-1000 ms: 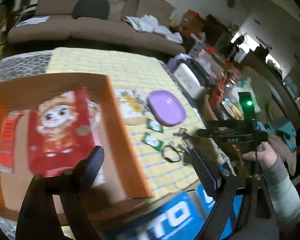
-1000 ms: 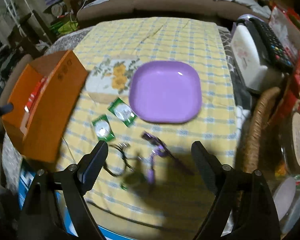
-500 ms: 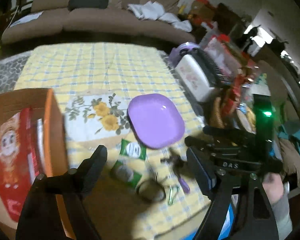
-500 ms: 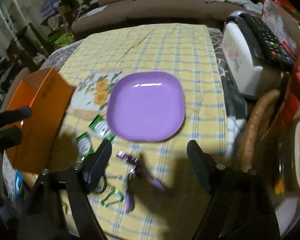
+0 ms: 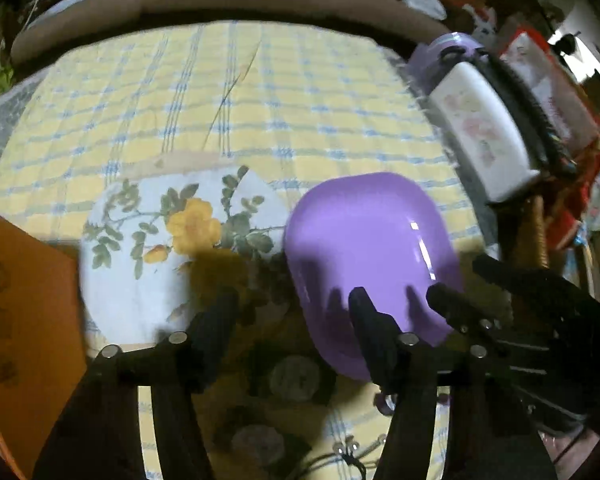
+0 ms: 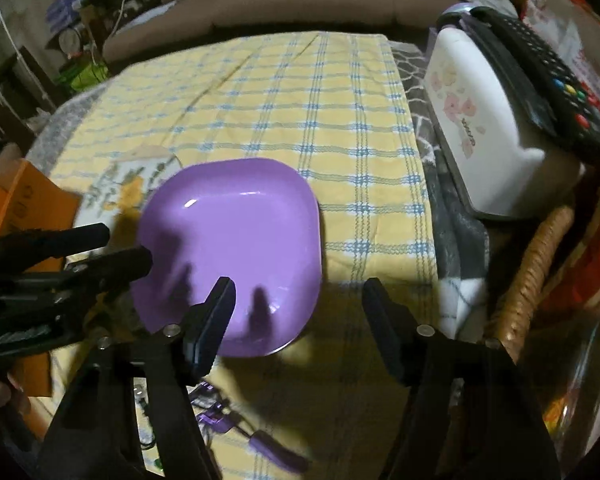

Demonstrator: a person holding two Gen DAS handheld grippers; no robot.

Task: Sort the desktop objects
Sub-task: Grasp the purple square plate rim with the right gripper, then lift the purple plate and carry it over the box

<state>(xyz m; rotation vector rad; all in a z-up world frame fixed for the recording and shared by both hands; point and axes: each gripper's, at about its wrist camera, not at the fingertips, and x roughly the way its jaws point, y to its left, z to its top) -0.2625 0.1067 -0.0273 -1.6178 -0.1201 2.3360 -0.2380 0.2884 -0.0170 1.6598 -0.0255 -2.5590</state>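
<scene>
A purple square plate (image 5: 371, 252) (image 6: 232, 248) lies on the yellow checked cloth (image 6: 300, 120), beside a floral pad (image 5: 172, 248). My left gripper (image 5: 290, 320) hovers over the plate's near left edge with its jaws closing and nothing pressed between them. Two green packets (image 5: 296, 376) lie in shadow just below it. My right gripper (image 6: 300, 308) is over the plate's near right corner, jaws closing too, with its pads clear of the plate. A purple tool (image 6: 260, 440) lies under it on the cloth. Each gripper shows in the other's view (image 5: 459, 308) (image 6: 100, 248).
An orange cardboard box (image 5: 20, 320) stands at the left. At the right are a white tissue box (image 6: 479, 128) with a black remote (image 6: 539, 80) on top and a wicker basket (image 6: 531, 276). A black ring with keys (image 5: 347, 452) lies near the front edge. A sofa runs behind the table.
Both grippers came lower and closer to the purple plate, and their jaws narrowed. The left view swung from the orange box over to the plate.
</scene>
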